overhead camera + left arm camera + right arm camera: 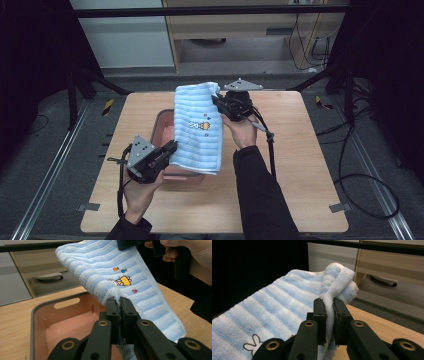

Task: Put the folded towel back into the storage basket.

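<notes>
You hold the striped towel (199, 127) stretched lengthwise above the pink bin (164, 120), left gripper (169, 149) clamped on its near edge, right gripper (218, 101) on its far corner.

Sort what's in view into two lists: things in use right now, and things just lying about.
In use:
- blue striped towel, held above the basin
- pink plastic basin
- left gripper, shut on the towel's edge
- right gripper, shut on its hem

Lying about:
- wooden cabinet
- floor cables
</notes>
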Demonstrator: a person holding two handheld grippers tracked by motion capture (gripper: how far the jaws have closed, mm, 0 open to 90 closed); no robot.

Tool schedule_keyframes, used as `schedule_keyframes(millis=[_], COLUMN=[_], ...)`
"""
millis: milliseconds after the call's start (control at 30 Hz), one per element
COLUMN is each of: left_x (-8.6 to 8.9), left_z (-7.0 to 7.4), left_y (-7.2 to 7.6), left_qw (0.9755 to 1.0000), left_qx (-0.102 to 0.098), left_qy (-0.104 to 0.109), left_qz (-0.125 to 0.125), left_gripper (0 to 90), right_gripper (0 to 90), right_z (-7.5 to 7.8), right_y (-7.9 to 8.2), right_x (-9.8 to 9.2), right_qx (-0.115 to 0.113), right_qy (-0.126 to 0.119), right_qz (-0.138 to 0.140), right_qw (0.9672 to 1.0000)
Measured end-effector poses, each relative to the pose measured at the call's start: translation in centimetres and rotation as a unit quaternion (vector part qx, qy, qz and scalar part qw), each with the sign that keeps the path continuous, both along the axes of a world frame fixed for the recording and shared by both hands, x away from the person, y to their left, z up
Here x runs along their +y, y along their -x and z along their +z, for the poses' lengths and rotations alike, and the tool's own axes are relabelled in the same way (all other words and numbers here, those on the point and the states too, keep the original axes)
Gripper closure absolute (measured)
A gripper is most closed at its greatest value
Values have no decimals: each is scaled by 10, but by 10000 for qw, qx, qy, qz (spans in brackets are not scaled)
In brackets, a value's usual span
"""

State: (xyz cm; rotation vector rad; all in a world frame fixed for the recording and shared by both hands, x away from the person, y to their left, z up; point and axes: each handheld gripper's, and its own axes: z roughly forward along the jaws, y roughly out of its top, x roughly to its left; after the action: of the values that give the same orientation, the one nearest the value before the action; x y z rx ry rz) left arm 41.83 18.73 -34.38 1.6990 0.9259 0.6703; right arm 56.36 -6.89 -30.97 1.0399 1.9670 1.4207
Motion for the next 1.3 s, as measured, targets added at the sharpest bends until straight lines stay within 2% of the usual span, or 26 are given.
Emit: schedule_keyframes(millis=[200,533,867,933,967,1100,1133,1167,1200,1267,1300], left_x=[7,24,35,37,39,43,42,43,44,43,44], left_z=[-2,-4,-11,-13,-14,-19,-20,-22,-22,-25,-26], left_y=[-2,-8,-16,-18,-20,-24,-24,-25,-28,-28,-29], left_qw=[10000,9995,9987,9985,9985,9980,9978,9977,9977,9975,9970], left_qx=[26,53,131,160,70,143,254,274,172,315,261], left_qy=[-24,28,56,30,-45,-76,-22,-27,-128,-60,-148], left_qz=[90,315,485,528,543,611,611,621,640,633,711], left_gripper=[861,861,861,861,861,861,861,861,861,861,861], right_gripper=[825,825,826,826,826,826,826,826,826,826,826], right_z=[0,-3,-8,-9,-10,-16,-17,-18,-19,-23,-23], right_y=[-4,-11,-25,-27,-28,-34,-36,-37,-38,-41,-41], right_x=[11,27,52,53,55,60,61,62,63,64,64], right_qx=[-2,7,34,44,62,126,115,122,125,166,166], right_qy=[69,20,105,115,107,121,144,150,175,220,220], right_qz=[57,124,231,243,237,238,252,243,247,240,240], right_qw=[10000,9999,9997,9996,9996,9996,9995,9995,9995,9993,9993])
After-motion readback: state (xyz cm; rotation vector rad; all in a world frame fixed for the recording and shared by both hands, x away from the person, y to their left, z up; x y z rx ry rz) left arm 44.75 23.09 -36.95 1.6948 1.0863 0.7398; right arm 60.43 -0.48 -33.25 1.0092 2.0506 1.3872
